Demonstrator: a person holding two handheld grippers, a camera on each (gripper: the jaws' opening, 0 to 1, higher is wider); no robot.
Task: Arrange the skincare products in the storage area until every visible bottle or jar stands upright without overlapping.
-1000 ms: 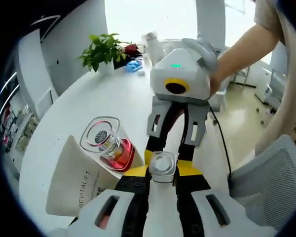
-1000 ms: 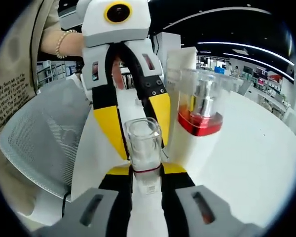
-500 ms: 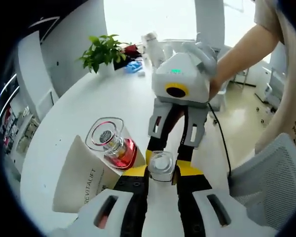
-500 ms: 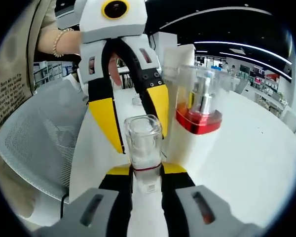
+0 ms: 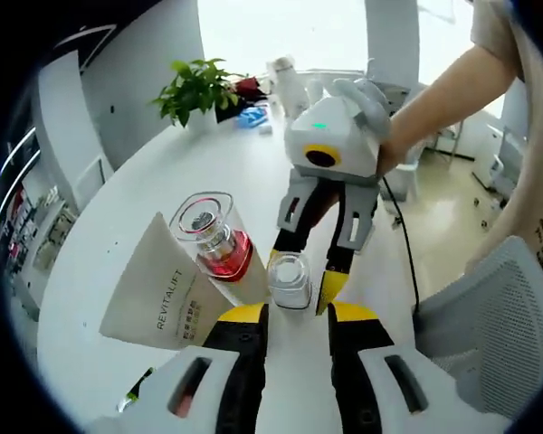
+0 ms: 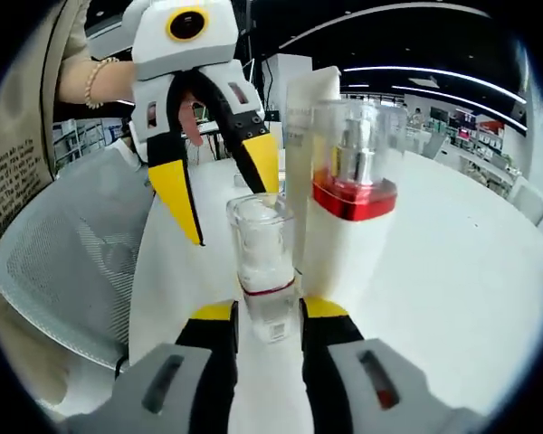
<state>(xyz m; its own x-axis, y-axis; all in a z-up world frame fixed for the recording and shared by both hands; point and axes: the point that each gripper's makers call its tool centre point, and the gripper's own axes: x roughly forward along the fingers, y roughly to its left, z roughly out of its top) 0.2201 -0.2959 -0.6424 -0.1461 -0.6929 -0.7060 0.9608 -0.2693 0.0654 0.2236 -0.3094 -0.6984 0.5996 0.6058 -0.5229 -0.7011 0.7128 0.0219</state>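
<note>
A small bottle with a clear cap (image 6: 261,244) stands upright between my right gripper's (image 6: 267,312) jaws, which are shut on its lower body. In the left gripper view the same small bottle (image 5: 290,282) sits between the right gripper's (image 5: 300,285) yellow fingertips, just ahead of my left gripper (image 5: 299,312), which is open and holds nothing. The left gripper (image 6: 233,212) hangs above and behind the bottle in the right gripper view. A taller white bottle with a red band and clear cap (image 5: 215,242) (image 6: 351,194) stands upright beside it, against a white REVITALIFT box (image 5: 163,303).
The white round table (image 5: 145,181) carries a potted plant (image 5: 195,90) and small items (image 5: 253,117) at its far end. A grey mesh chair (image 5: 489,334) (image 6: 63,271) stands at the table's edge. A person's gloved hand (image 5: 366,99) holds the right gripper.
My left gripper has drawn back from the small bottle and its jaws stand wider apart. The right gripper has kept its hold on the bottle.
</note>
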